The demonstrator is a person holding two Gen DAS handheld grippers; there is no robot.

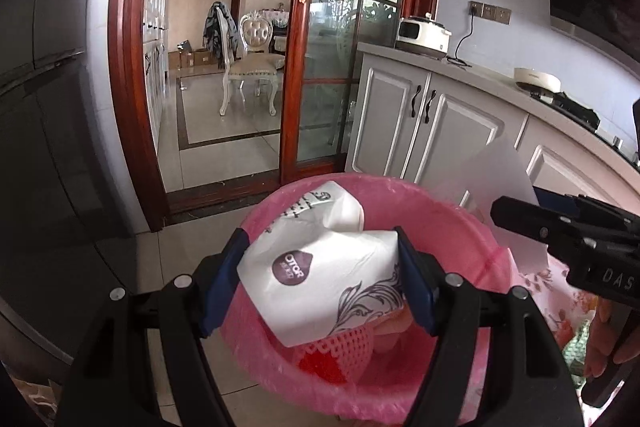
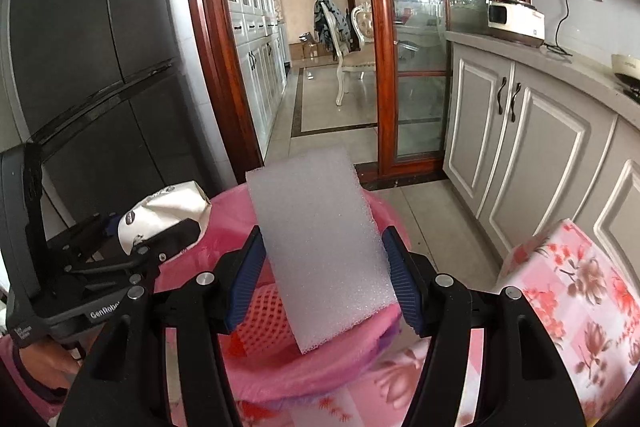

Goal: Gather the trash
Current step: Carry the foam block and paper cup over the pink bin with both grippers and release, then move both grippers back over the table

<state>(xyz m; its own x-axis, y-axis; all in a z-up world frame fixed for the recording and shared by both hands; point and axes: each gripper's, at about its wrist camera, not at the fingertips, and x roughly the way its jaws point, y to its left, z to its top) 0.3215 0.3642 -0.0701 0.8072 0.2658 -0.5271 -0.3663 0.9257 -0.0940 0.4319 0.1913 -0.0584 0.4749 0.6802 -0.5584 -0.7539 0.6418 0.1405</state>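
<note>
My left gripper (image 1: 320, 239) is shut on a crumpled white tissue pack (image 1: 320, 267) with a purple logo, held over a bin lined with a pink bag (image 1: 440, 203). A pink foam fruit net (image 1: 336, 351) lies inside the bin. My right gripper (image 2: 324, 239) is shut on a white foam sheet (image 2: 320, 247), which sticks up and forward above the same bin (image 2: 200, 259). In the left wrist view the right gripper (image 1: 500, 213) reaches in from the right with the foam sheet (image 1: 500, 179). The right wrist view shows the left gripper (image 2: 152, 227) and its pack (image 2: 168, 211) at the left.
Grey kitchen cabinets (image 2: 520, 147) run along the right under a counter with a rice cooker (image 1: 424, 35). A dark fridge (image 2: 80, 67) stands at the left. Ahead, a wood-framed glass sliding door (image 2: 420, 67) opens onto a dining room. A floral pink cover (image 2: 568, 287) lies beside the bin.
</note>
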